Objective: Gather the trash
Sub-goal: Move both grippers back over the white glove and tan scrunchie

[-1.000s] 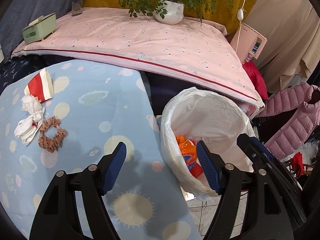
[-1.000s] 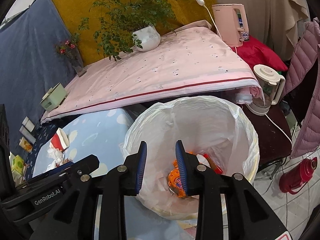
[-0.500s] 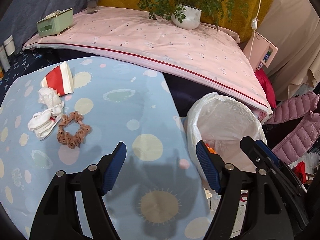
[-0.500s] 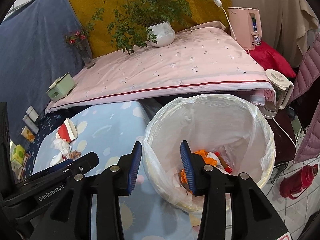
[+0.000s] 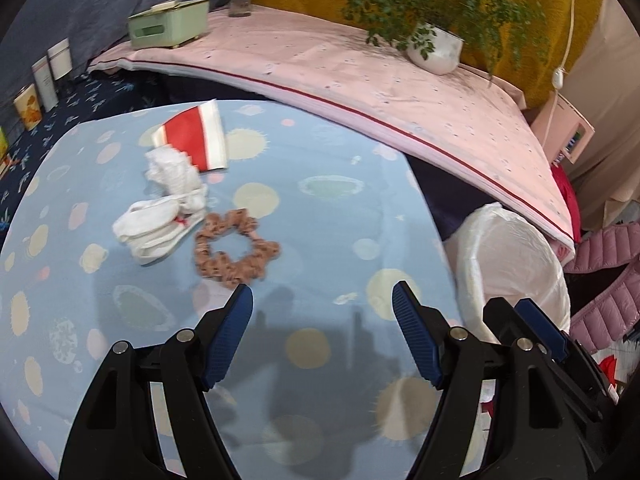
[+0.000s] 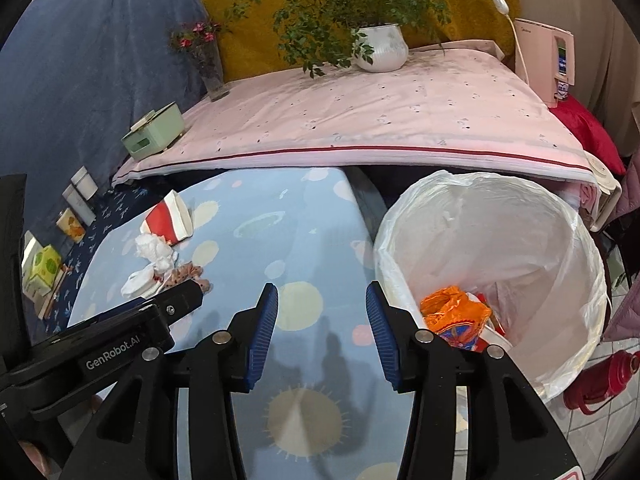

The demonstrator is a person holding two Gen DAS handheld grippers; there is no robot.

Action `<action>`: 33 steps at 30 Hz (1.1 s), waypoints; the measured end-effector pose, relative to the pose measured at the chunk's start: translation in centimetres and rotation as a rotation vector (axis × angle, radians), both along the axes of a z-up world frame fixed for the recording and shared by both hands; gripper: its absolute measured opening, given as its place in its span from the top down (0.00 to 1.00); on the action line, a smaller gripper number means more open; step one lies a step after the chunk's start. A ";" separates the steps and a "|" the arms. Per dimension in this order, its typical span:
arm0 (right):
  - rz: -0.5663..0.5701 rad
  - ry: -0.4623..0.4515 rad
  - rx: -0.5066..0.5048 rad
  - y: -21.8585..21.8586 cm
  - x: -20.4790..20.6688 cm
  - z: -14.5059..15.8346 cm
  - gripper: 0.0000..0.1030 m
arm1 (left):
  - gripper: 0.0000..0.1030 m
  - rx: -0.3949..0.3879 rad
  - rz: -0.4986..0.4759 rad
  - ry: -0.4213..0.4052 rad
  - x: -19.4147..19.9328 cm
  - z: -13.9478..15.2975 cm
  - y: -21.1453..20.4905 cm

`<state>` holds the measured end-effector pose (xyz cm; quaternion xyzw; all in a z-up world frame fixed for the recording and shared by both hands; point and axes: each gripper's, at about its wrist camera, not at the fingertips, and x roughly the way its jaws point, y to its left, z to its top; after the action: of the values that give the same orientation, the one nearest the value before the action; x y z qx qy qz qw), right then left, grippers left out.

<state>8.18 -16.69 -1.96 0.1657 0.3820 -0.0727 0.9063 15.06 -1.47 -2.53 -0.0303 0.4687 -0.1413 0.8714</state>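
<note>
A flattened red-and-white paper cup [image 5: 196, 136] [image 6: 168, 220] lies on the blue dotted tablecloth [image 5: 320, 216], with crumpled white tissues [image 5: 160, 216] [image 6: 154, 256] just below it and a brown scrunchie [image 5: 234, 248] beside them. My left gripper [image 5: 322, 298] hovers open over the cloth, just short of the scrunchie, nothing between its pads. My right gripper [image 6: 322, 294] is over the cloth's right side, its jaws opening and empty. The white-lined trash bin [image 6: 500, 240] [image 5: 512, 264] stands off the table's right edge, holding an orange wrapper [image 6: 456, 312].
Behind the table lies a pink-covered surface [image 5: 360, 80] with a potted plant [image 5: 436, 52], a green box [image 5: 168, 24] and a flower vase [image 6: 212, 72]. Tins [image 5: 44, 80] stand at far left. A pink jacket [image 5: 608, 272] and a red flask [image 6: 600, 376] are right of the bin.
Both grippers have swung left from over the bin to above the tablecloth. The right jaws have spread wider. The cup, tissues and scrunchie now sit nearer the left gripper.
</note>
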 end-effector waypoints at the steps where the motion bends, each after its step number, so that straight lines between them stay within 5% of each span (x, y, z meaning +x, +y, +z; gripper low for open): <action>1: 0.009 0.003 -0.001 0.5 0.2 -0.1 0.56 | 0.33 0.001 0.014 0.004 0.2 -0.2 0.7; 16: 0.111 0.080 0.014 7.2 4.2 -2.5 0.56 | 0.33 0.106 0.201 -0.011 2.6 -2.6 10.2; 19: 0.112 0.094 0.030 8.2 5.5 -3.1 0.54 | 0.24 0.143 0.227 -0.022 3.3 -2.9 11.7; 24: 0.119 0.120 0.056 9.7 8.0 -4.2 0.52 | 0.15 0.171 0.236 -0.041 4.8 -3.2 13.2; 33: 0.131 0.156 0.027 12.0 11.9 -6.0 0.52 | 0.14 0.142 0.210 -0.013 8.2 -4.9 13.7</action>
<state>20.10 -4.74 -7.93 0.1464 0.4625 -0.0210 0.8742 23.27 12.21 -7.47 -0.0165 0.4660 -0.0158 0.8845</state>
